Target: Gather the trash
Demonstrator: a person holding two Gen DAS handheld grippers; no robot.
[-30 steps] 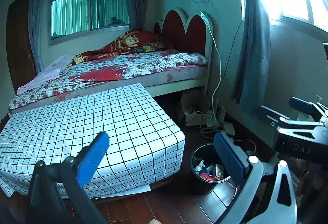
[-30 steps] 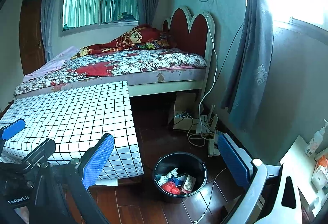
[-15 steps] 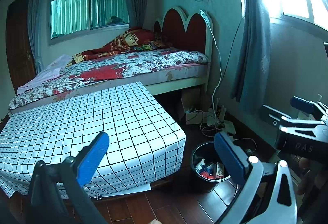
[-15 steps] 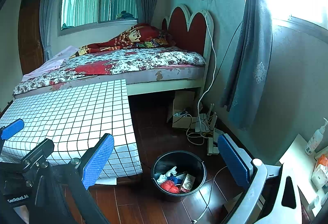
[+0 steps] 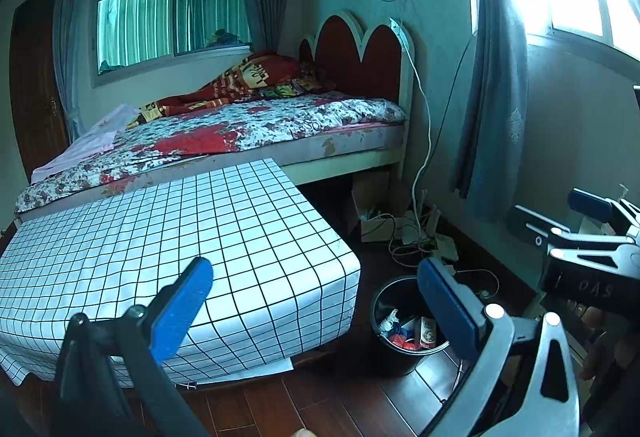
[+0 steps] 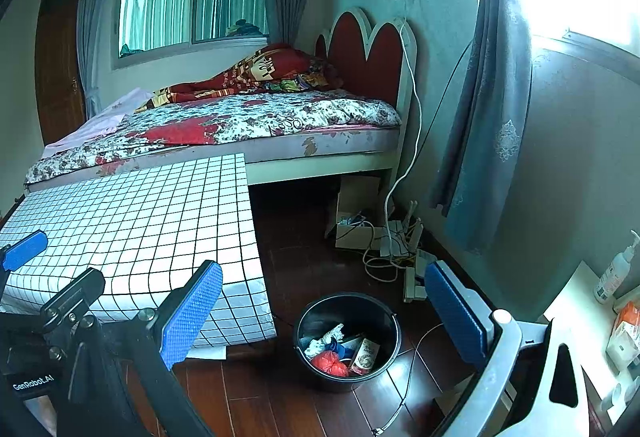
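Observation:
A black trash bucket (image 6: pixel 348 341) stands on the wood floor beside the low table; it holds crumpled paper, a red wad and a small carton. It also shows in the left wrist view (image 5: pixel 394 329), partly behind a finger. My left gripper (image 5: pixel 316 305) is open and empty, above the table's front corner. My right gripper (image 6: pixel 324 313) is open and empty, held above the bucket. The right gripper also shows at the left view's right edge (image 5: pixel 588 237).
A low table with a white black-grid cloth (image 6: pixel 140 221) fills the left. A bed (image 6: pixel 240 125) lies behind it. A cardboard box, power strips and tangled cables (image 6: pixel 384 241) lie by the wall. A white side table with bottles (image 6: pixel 600 301) is at right.
Both views shifted only slightly; the right gripper has drifted a little. Both grippers stay open and empty.

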